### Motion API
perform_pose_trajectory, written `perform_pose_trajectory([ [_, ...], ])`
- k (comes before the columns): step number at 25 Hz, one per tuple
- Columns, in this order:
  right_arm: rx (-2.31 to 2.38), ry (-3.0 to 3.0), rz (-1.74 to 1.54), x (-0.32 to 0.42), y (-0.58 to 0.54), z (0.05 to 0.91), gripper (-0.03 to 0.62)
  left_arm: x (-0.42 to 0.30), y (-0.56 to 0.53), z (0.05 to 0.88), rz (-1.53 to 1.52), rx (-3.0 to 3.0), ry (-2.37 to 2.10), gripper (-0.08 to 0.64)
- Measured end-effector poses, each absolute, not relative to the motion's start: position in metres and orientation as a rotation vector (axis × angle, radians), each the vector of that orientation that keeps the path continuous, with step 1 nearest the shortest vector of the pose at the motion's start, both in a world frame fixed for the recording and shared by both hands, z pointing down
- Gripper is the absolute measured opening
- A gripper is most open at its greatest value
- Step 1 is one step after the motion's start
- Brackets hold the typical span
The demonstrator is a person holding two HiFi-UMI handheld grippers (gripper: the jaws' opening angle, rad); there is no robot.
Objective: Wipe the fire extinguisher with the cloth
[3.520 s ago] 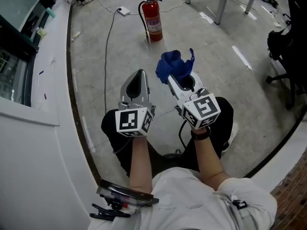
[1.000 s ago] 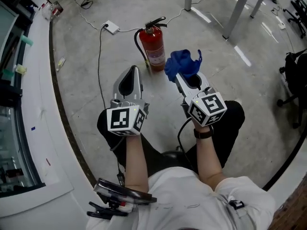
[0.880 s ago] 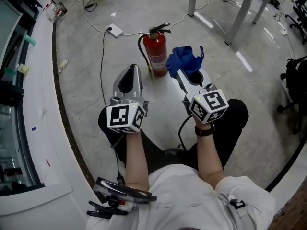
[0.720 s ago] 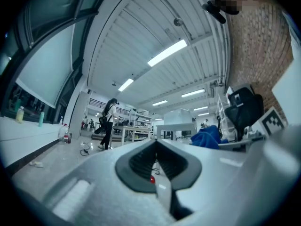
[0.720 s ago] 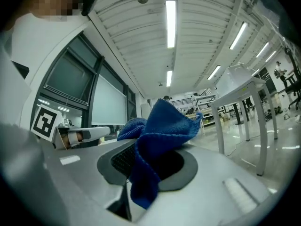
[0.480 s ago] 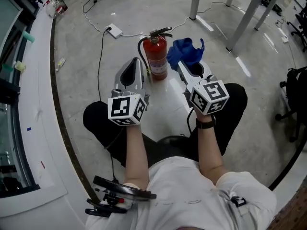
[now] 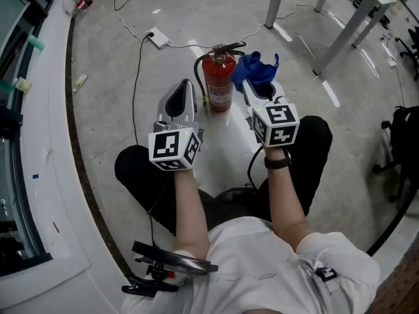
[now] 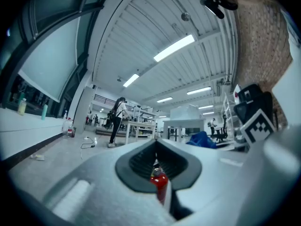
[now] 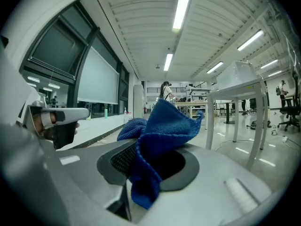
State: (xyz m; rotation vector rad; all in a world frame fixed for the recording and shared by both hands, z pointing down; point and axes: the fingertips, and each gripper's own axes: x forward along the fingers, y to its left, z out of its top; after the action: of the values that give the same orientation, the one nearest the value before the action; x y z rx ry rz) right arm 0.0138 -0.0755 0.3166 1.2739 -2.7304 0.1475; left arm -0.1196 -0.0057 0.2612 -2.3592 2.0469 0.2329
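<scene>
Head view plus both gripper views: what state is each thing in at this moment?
fire extinguisher: upright on the floor.
blue cloth: bunched, pinched at one end, the rest sticking up loose.
left tongs: shut, empty.
right tongs: shut on the blue cloth.

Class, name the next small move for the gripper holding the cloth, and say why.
Probably ease the right gripper leftward and down so the cloth presses on the red body of the extinguisher. The gripper is shut on the cloth, which sits beside the upright extinguisher's top, and no contact is evident yet. The left gripper is shut and empty.
</scene>
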Motion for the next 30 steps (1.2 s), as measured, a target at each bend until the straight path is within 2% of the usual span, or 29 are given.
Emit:
perform_pose_trajectory([
  [5, 1.138, -2.609, 0.101, -0.039, -0.104, 0.366, 0.11, -0.152, -0.031, 0.288, 0.269, -2.354, 2.15, -0.003],
  [11, 0.999, -2.239, -0.304, -0.109, -0.154, 0.414, 0.114, -0.189, -0.055, 0.318, 0.221, -2.318, 2.251, -0.002],
  [17, 1.059, -2.186, -0.331, -0.154, -0.147, 0.453, 0.106, -0.225, -0.066, 0.341, 0.228, -2.315, 2.305, -0.002],
  [26, 0.923, -1.976, 0.031, -0.158, -0.137, 0.701, 0.104, -0.259, -0.065, 0.377, 0.124, -2.325, 2.397, -0.002],
  [30, 0.929, -1.946, -0.033, -0.164, -0.143, 0.762, 0.101, -0.271, -0.071, 0.4, 0.16, -2.344, 2.461, -0.002],
])
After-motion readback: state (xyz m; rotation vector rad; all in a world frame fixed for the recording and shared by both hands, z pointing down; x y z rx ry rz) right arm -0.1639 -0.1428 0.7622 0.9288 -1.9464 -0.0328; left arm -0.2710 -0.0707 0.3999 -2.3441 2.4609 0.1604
